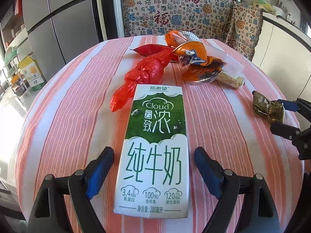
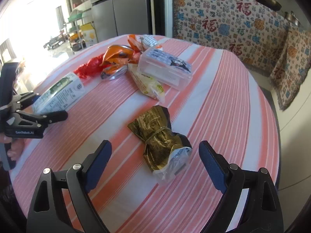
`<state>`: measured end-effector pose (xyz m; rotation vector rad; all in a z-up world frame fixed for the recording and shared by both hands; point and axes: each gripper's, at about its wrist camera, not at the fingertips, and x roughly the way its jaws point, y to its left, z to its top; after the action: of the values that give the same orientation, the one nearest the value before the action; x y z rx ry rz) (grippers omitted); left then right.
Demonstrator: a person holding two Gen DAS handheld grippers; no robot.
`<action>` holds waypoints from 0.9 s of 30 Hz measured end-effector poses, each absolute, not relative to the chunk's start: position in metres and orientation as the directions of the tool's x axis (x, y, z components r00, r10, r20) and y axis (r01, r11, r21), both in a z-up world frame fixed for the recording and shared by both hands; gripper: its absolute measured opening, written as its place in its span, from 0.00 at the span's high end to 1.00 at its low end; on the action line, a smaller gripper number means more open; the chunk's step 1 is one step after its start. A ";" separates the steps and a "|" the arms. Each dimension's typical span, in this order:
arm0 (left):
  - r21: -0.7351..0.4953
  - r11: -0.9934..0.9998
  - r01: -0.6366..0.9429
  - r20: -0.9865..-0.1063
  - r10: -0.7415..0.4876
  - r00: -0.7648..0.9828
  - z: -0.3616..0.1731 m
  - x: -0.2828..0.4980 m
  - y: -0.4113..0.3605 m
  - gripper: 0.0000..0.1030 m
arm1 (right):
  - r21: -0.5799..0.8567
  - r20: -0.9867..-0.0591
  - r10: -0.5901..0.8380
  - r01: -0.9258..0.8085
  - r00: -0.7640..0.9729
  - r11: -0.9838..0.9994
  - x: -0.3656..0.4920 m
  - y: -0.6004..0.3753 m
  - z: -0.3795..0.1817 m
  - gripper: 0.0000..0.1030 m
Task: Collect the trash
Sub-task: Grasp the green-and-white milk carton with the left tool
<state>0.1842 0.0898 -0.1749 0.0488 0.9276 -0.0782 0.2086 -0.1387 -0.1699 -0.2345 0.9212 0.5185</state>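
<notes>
A green and white milk carton (image 1: 153,151) lies flat on the striped table (image 1: 64,116). My left gripper (image 1: 153,156) is open, one finger on each side of the carton's near half, not touching it. In the right wrist view the carton (image 2: 58,94) shows at left with the left gripper (image 2: 48,108) around it. A crumpled gold wrapper (image 2: 161,141) lies between the open fingers of my right gripper (image 2: 155,151). It also shows in the left wrist view (image 1: 268,106) with the right gripper (image 1: 279,114) around it.
Farther back lie a twisted red plastic bag (image 1: 143,73), orange foil wrappers (image 1: 194,58), a clear plastic box (image 2: 165,68) and a yellowish packet (image 2: 149,83). A patterned cloth (image 2: 233,23) hangs behind the table. A grey fridge (image 2: 120,7) stands at back left.
</notes>
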 end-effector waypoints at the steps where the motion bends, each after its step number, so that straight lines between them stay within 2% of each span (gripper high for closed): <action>1: 0.008 0.997 0.080 -0.803 -0.041 0.595 -0.176 0.186 0.091 0.11 | 0.029 -0.825 0.318 -0.527 0.467 0.849 0.210 -0.136 -0.177 0.11; 6: 0.008 0.997 0.071 -0.804 -0.036 0.593 -0.177 0.187 0.093 0.09 | 0.022 -0.853 0.300 -0.545 0.426 0.838 0.209 -0.133 -0.180 0.09; 16: -0.008 0.995 0.101 -0.803 -0.067 0.592 -0.164 0.179 0.094 0.11 | -0.076 -0.844 0.269 -0.599 0.465 0.797 0.217 -0.122 -0.154 0.12; 17: -0.006 0.994 0.107 -0.803 -0.068 0.592 -0.163 0.178 0.093 0.11 | -0.094 -0.847 0.258 -0.609 0.465 0.788 0.220 -0.118 -0.154 0.16; 18: 0.004 0.994 0.113 -0.801 -0.065 0.595 -0.161 0.178 0.091 0.17 | -0.106 -0.852 0.250 -0.618 0.461 0.779 0.223 -0.116 -0.156 0.19; 19: 0.015 0.993 0.119 -0.802 -0.059 0.595 -0.159 0.178 0.089 0.21 | -0.112 -0.860 0.240 -0.625 0.451 0.773 0.226 -0.113 -0.157 0.29; 20: 0.026 0.992 0.124 -0.806 -0.053 0.589 -0.158 0.178 0.087 0.33 | -0.111 -0.867 0.235 -0.630 0.439 0.769 0.228 -0.113 -0.159 0.51; 21: 0.028 0.991 0.129 -0.811 -0.053 0.582 -0.158 0.179 0.085 0.51 | -0.100 -0.874 0.236 -0.632 0.425 0.769 0.228 -0.113 -0.159 0.57; 27: -0.035 0.990 0.139 -0.806 -0.110 0.581 -0.154 0.173 0.079 0.53 | 0.031 -0.867 0.303 -0.565 0.395 0.825 0.220 -0.141 -0.154 0.59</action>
<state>0.1730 0.0787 -0.1542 0.0332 0.9396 -0.1456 0.2202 -0.1406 -0.1536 -0.2884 1.0263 0.5597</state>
